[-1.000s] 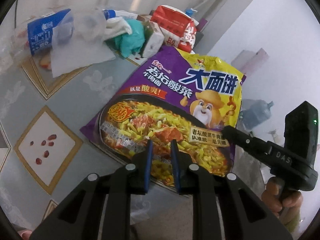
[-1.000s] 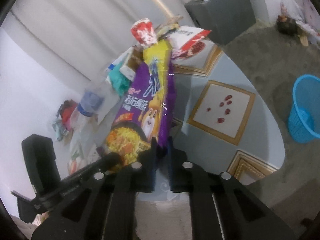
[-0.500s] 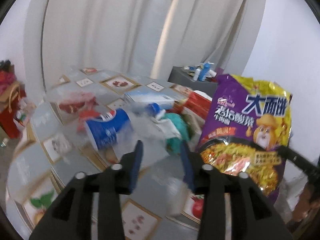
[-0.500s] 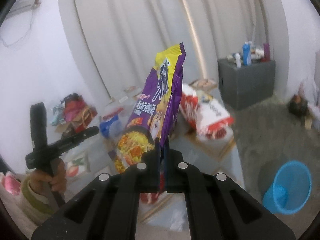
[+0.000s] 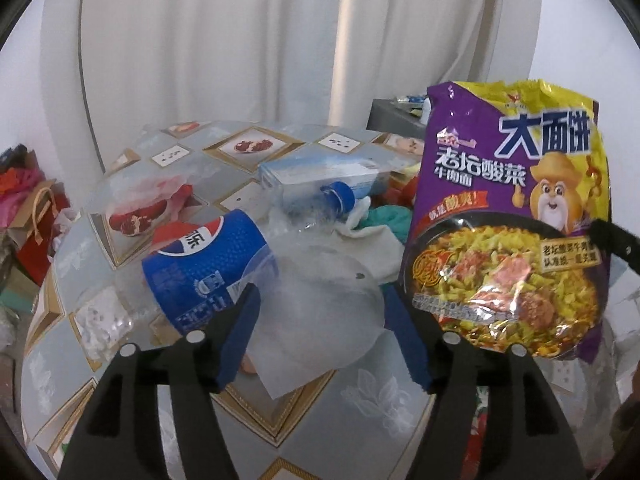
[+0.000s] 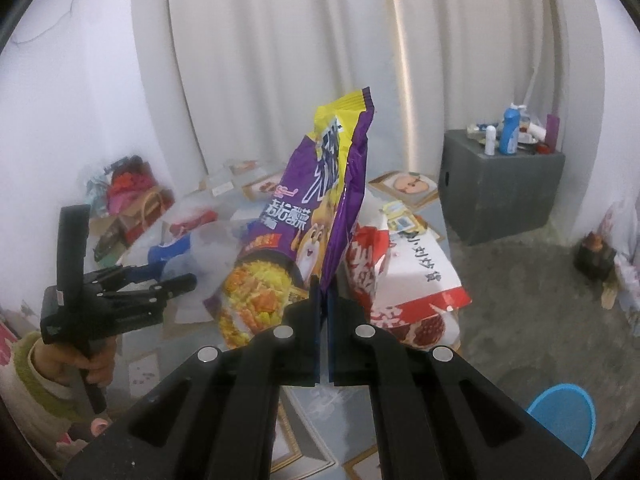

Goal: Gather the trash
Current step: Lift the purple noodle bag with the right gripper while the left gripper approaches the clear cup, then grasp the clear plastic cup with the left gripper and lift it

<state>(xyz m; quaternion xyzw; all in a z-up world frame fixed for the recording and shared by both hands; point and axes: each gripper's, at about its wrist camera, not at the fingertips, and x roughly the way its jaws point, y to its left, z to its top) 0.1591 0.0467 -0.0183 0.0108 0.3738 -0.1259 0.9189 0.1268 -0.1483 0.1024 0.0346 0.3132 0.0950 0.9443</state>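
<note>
white curtains (image 6: 304, 60) | grey cabinet (image 6: 500, 192) | grey floor (image 6: 540, 300)

Ahead of the left fingers (image 5: 240, 336), a clear plastic sheet (image 5: 320, 300) hides part of the blue bottle (image 5: 204, 268). The blue basket (image 6: 562, 420), right of the right fingers (image 6: 314, 328), is cut off.

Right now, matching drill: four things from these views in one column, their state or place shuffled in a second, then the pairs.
1. noodle packet
2. blue-label bottle
3. left gripper
4. blue basket

A. jaws opening, nothing between them
B. on the floor beside the table
C. held up, pinched at its lower edge by the right gripper
D. lying on its side on the table

Pairs: 1-C, 2-D, 3-A, 4-B
</note>
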